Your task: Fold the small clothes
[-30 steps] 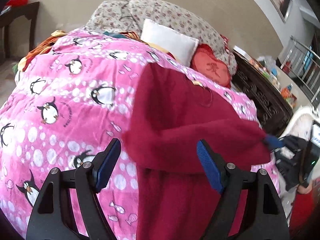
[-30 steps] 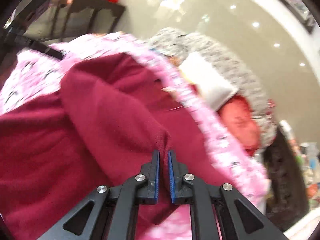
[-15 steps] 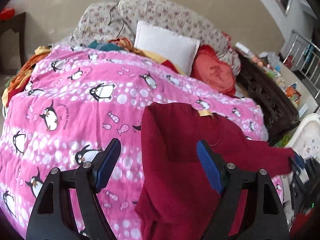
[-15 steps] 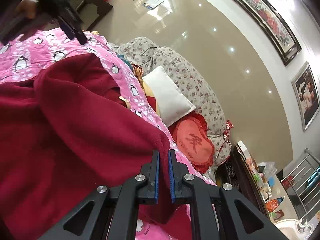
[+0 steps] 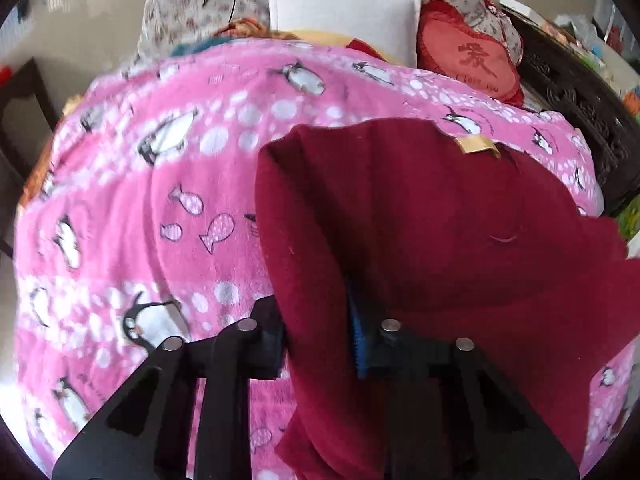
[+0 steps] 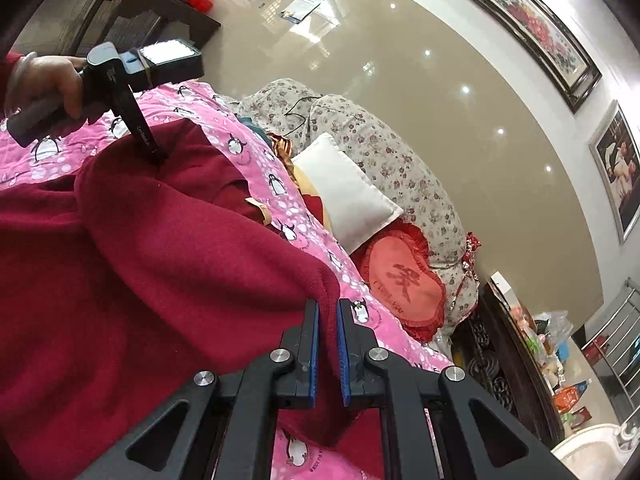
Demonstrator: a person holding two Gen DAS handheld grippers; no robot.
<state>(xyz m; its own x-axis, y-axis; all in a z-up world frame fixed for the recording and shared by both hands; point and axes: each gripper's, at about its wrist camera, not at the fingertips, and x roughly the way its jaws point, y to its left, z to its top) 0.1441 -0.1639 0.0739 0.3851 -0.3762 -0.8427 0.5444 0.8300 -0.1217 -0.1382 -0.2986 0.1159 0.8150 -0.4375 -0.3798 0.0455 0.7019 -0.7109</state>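
A bed carries everything, and it is covered by a pink fleece blanket (image 5: 224, 184) printed with penguins, small fish and white dots. On this blanket lies a dark red fleece garment (image 5: 420, 220) with a small tan label at its collar. At the head end a white square pillow (image 5: 344, 12) and a red heart-shaped cushion (image 5: 468, 60) lean against a floral padded headboard (image 6: 384, 152).
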